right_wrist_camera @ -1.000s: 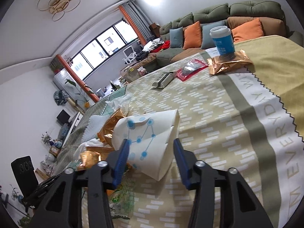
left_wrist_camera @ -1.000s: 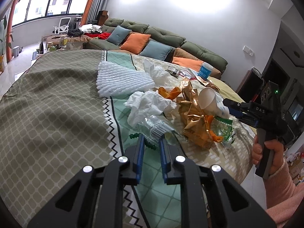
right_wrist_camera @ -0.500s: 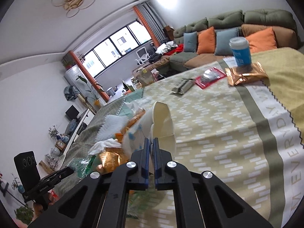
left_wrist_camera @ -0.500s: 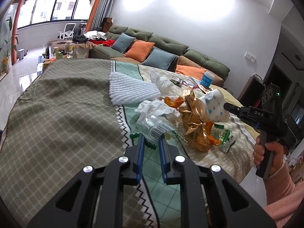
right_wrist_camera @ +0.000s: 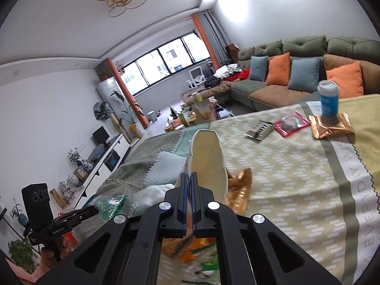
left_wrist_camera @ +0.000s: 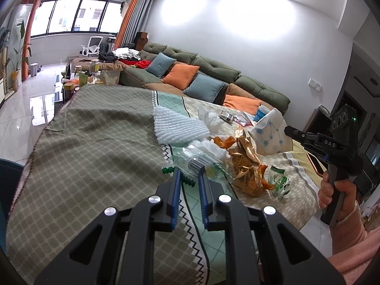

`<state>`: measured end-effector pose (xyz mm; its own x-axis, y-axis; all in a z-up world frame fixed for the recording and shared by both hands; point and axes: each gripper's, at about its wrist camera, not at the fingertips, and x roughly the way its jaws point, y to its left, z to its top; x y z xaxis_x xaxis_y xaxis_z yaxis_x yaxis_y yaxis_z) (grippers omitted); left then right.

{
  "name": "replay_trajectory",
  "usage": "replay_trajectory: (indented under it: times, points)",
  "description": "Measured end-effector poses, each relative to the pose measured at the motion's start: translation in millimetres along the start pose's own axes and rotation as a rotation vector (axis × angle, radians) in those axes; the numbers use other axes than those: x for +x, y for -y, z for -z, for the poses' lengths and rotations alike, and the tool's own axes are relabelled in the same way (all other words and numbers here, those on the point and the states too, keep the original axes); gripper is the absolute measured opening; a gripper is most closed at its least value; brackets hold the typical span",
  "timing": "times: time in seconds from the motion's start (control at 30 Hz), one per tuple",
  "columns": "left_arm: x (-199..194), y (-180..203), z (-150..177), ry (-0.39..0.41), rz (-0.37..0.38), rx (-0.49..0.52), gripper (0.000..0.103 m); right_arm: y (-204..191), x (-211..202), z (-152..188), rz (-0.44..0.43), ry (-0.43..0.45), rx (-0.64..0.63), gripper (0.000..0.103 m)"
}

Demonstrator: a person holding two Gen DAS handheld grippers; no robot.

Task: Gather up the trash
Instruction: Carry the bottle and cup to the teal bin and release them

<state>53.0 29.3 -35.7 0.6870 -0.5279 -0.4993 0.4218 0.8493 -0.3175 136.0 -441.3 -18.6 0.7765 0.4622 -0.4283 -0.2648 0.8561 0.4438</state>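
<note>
Since a second ago the right gripper has clamped flat the paper cup it was straddling and is lifting it off the table.

Left wrist view: the left gripper is pinching the clear plastic wrapper, jaws nearly together, raising it at the near edge of the trash pile. On the right, the cup is hanging above the pile.

Right wrist view: the jaws are clenching the cup's wall.

Judging by this, the pick-up step is underway; next both pieces need carrying to a bin, which is not in view.
</note>
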Motion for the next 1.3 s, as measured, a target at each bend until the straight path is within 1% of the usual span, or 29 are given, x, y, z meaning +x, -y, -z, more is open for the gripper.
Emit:
replay_trajectory:
  times: [0.1,0.2,0.27,0.43,0.7,0.9,1.1,1.3]
  points:
    - [-10.7,-3.1,-1.9,0.022,-0.01,-0.005,0.016,-11.1,2.6,-1.3,-0.032,-0.003,-0.014,0.003]
    - [-21.1,-7.7,-2.8,0.046,-0.025,-0.013,0.016,-24.5,9.3,-1.0,-0.086,-0.014,-0.031,0.003]
    - [-27.7,-11.5,-3.0,0.062,-0.052,-0.012,0.016,-37.0,16.2,0.0,-0.122,-0.026,-0.043,0.003]
    - [-48.0,-29.9,-2.8,0.1,-0.105,-0.051,0.016,-68.2,41.4,3.9,-0.216,-0.073,-0.073,0.003]
    - [-79.8,-70.4,0.6,0.14,-0.23,-0.132,0.016,-125.1,92.4,6.3,-0.356,-0.153,-0.138,0.003]
    - [-107.3,-103.4,3.9,0.176,-0.335,-0.186,0.016,-167.5,123.6,10.7,-0.444,-0.202,-0.186,0.003]
    - [-126.8,-136.9,11.6,0.184,-0.432,-0.24,0.016,-204.4,153.0,22.0,-0.509,-0.256,-0.22,0.003]
    - [-136.3,-161.6,20.7,0.176,-0.497,-0.29,0.016,-238.8,179.1,32.1,-0.556,-0.306,-0.261,0.003]
